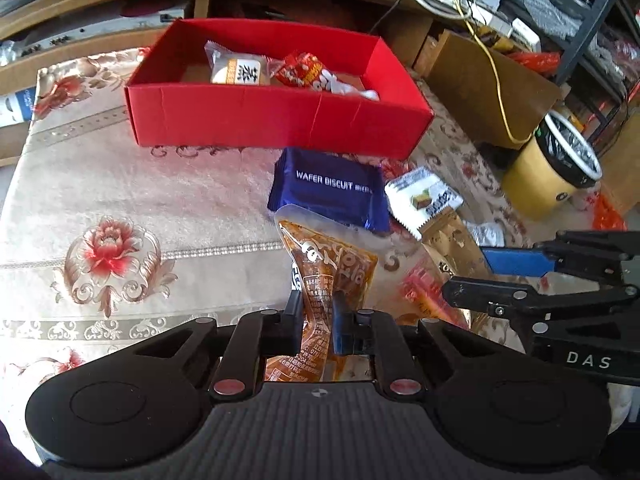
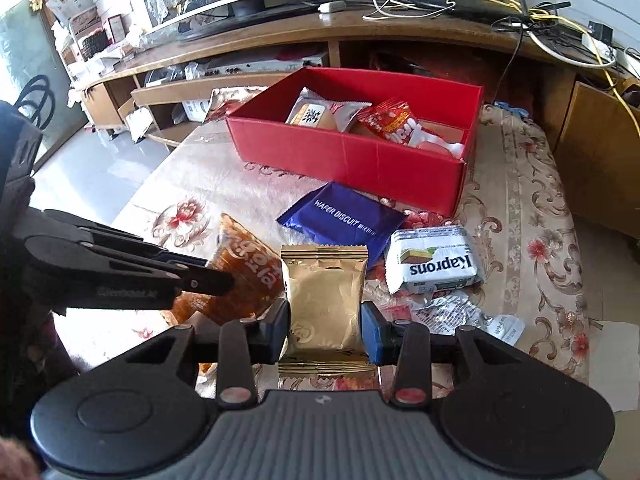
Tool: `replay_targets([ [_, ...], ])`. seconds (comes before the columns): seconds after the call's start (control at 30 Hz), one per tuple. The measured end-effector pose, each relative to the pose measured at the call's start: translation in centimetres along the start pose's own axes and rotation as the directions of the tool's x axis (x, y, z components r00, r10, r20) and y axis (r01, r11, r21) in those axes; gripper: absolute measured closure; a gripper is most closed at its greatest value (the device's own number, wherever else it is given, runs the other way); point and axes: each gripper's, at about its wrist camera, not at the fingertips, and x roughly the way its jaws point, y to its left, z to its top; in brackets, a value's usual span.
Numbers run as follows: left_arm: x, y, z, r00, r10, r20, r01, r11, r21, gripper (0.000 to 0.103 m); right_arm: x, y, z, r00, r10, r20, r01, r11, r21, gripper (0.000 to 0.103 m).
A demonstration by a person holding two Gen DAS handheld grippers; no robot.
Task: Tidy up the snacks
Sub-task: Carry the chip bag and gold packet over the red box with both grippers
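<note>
Left wrist view: the left gripper (image 1: 317, 320) is pinching the orange pouch (image 1: 328, 268) tight above the tabletop's near edge; that thin, slick film could slip out. Right wrist view: the right gripper (image 2: 325, 330) is squeezing the gold packet (image 2: 324, 296), puffy and crimped, with the red box (image 2: 352, 156) waiting toward the far edge.

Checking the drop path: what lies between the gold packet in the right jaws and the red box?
In the right wrist view, the blue wafer biscuit packet lies on the tablecloth between the gold packet and the red box.
</note>
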Motion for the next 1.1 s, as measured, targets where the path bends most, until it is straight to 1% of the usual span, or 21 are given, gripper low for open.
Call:
replay_targets([
  [0.37, -1.3, 0.8, 1.3, 0.998, -0.033, 0.056, 0.036, 0.998, -0.057, 0.086, -0.4, -0.4, 1.0, 0.999, 0.001, 0.037, -0.001, 1.000, 0.021, 0.070],
  [0.77, -2.0, 1.0, 3.3, 0.993, -0.052, 0.102, 0.060, 0.995, -0.077, 0.086, -0.7, -0.9, 2.4, 0.997, 0.001, 0.073, -0.003, 0.999, 0.036, 0.070],
  [0.97, -2.9, 0.8, 5.0, 0.989, -0.065, 0.137, 0.075, 0.995, -0.070, 0.086, -0.8, -1.2, 3.9, 0.995, 0.000, 0.100, -0.004, 0.999, 0.038, 0.070],
  [1.1, -3.4, 0.5, 6.7, 0.983, -0.074, 0.166, 0.085, 0.995, -0.059, 0.086, -1.1, -1.7, 5.6, 0.991, -0.006, 0.132, 0.000, 0.999, 0.045, 0.070],
])
